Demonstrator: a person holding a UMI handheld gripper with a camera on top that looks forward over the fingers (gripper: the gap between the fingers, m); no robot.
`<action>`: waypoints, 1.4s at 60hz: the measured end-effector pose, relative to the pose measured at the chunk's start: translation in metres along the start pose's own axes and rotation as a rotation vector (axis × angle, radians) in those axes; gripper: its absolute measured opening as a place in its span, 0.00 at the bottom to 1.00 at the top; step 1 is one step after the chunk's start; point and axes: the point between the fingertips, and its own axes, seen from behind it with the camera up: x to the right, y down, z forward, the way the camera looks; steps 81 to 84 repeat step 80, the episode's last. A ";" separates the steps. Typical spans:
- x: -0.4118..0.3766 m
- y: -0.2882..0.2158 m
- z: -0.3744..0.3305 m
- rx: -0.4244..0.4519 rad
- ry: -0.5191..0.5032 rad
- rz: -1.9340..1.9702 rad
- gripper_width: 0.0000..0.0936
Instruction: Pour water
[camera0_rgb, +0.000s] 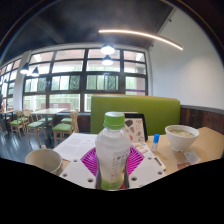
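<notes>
A clear plastic bottle (112, 152) with a green cap and a white-and-green label stands upright between my fingers. My gripper (112, 170) is shut on the bottle, with a pink pad (91, 162) pressed to its left side and another to its right side. A white bowl (181, 135) sits on the table beyond the fingers to the right. A beige cup or bowl (44, 160) sits to the left of the fingers, close by.
The wooden table (205, 150) holds white papers (77, 146) behind the bottle. A green bench back (148, 113) stands beyond the table. Chairs and tables (40, 122) fill the room on the left, under large windows.
</notes>
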 end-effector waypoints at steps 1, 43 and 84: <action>-0.001 0.001 0.000 -0.008 -0.001 -0.004 0.33; -0.001 0.012 0.008 -0.159 -0.027 -0.019 0.75; 0.018 -0.012 -0.317 -0.060 -0.060 0.043 0.88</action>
